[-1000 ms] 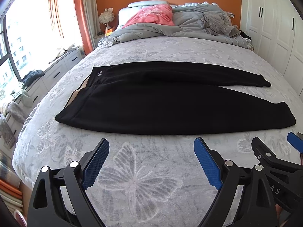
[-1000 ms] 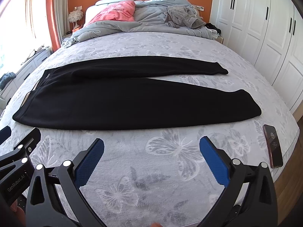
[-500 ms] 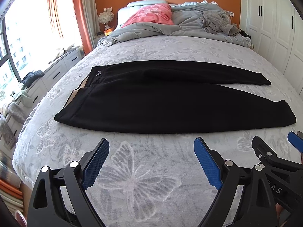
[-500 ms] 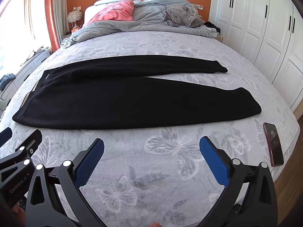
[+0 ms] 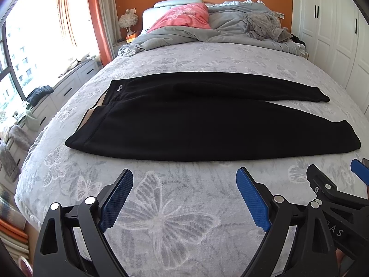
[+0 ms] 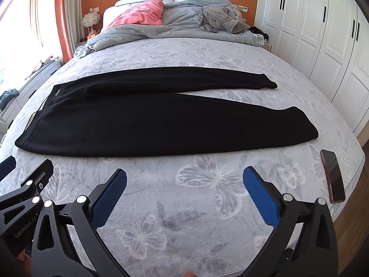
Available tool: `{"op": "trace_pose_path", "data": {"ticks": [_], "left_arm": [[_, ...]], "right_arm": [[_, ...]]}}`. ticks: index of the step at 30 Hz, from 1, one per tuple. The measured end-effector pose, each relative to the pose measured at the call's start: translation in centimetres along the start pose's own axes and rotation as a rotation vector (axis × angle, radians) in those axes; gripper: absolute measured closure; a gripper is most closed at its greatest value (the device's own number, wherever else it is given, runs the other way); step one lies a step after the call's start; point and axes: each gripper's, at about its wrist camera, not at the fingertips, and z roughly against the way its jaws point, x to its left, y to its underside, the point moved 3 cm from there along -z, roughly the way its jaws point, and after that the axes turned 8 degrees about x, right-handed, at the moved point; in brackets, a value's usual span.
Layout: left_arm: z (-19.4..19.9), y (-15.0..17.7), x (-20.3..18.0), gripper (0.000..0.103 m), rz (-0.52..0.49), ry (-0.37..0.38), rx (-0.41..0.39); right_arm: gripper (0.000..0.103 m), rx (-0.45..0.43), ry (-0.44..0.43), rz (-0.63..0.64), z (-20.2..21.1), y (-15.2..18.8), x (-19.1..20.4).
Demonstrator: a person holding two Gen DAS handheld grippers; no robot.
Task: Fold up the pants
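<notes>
Two black grippers with blue ribbed pads hover side by side over the near edge of the grey butterfly-patterned bedspread: the left gripper and, to its right, the right gripper, each with its tongs spread wide apart and holding nothing. Beyond them the long black pants lie flat across the bed, waistband at the left, legs running right, untouched. A dark flat phone rests near the bed's right edge.

The pants were seen as matt black fleecy cloth. The bedspread was shown as soft, plush grey fabric. Textured blue pads were borne on matt black plastic. A glossy phone was noted.
</notes>
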Motion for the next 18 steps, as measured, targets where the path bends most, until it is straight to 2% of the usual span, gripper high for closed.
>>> {"op": "trace_pose_path", "data": {"ticks": [18], "left_arm": [[-0.32, -0.17, -0.26, 0.015, -0.006, 0.000, 0.009]], "right_arm": [[0.005, 0.014, -0.001, -0.001, -0.72, 0.17, -0.14]]}}
